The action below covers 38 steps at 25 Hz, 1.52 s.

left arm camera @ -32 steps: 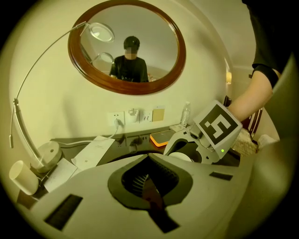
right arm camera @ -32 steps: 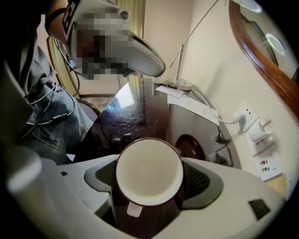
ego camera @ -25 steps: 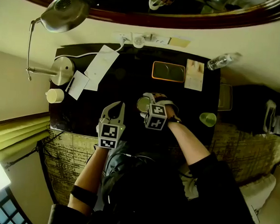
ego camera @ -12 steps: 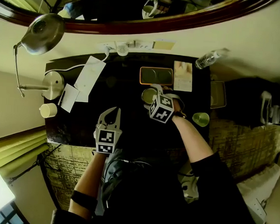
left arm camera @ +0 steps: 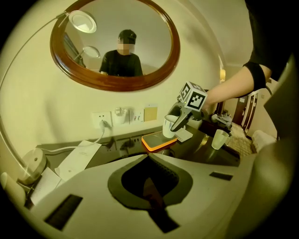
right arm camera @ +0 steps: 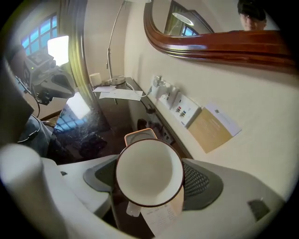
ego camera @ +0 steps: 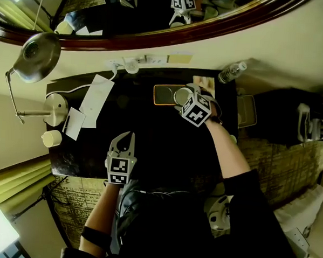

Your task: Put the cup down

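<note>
A white cup [right arm camera: 149, 172] with a dark rim sits between the jaws of my right gripper [ego camera: 183, 97], which is shut on its sides. In the head view the cup [ego camera: 182, 95] is at the right end of an orange-rimmed tray [ego camera: 164, 94] near the back of the dark table [ego camera: 150, 130]. From the left gripper view the cup [left arm camera: 170, 126] is at the tray's [left arm camera: 158, 141] far corner; whether it touches the tray I cannot tell. My left gripper [ego camera: 129, 135] is shut and empty, over the table's front left part.
A desk lamp [ego camera: 33, 51], white papers [ego camera: 96, 95] and a small cream cup [ego camera: 51, 138] occupy the table's left side. A card [ego camera: 204, 84] lies right of the tray. A pale cup [left arm camera: 219, 139] stands further right; a water bottle [ego camera: 232, 72] lies by the wall.
My right gripper has carried the cup from the table's middle toward the back wall, to the orange tray, and has rolled. The left gripper has stayed near the front, shut.
</note>
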{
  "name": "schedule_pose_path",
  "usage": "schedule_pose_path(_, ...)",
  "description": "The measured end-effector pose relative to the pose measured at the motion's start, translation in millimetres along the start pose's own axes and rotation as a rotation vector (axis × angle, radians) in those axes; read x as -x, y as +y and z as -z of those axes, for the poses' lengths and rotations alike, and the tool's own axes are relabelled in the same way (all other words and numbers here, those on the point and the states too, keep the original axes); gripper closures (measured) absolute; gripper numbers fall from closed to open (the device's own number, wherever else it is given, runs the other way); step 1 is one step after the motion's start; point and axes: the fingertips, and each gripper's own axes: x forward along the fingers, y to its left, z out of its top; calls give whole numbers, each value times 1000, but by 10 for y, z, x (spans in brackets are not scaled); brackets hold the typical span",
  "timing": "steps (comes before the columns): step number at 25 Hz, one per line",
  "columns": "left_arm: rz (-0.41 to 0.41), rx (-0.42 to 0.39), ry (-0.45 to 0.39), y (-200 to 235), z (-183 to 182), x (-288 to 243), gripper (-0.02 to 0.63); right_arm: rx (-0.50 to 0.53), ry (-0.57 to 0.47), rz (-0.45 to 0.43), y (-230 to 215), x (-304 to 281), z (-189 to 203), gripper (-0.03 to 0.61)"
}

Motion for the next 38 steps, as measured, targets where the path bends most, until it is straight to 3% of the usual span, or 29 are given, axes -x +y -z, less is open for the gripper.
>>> schedule_pose_path(8, -9, 8, 10, 31, -6, -31, 614, -71, 27, -14, -226, -146, 170, 170)
schedule_pose_path(24, -11, 18, 18, -34, -5, -41, 614, -152, -30, -3, -275, -177, 147, 141)
schedule_pose_path(34, -17, 2, -8, -90, -127, 97, 614, -185, -99, 68, -213, 274, 120, 140)
schedule_pose_path(38, -11, -12, -38, -168, -278, 172, 614, -180, -163, 89, -66, 637, 33, 179)
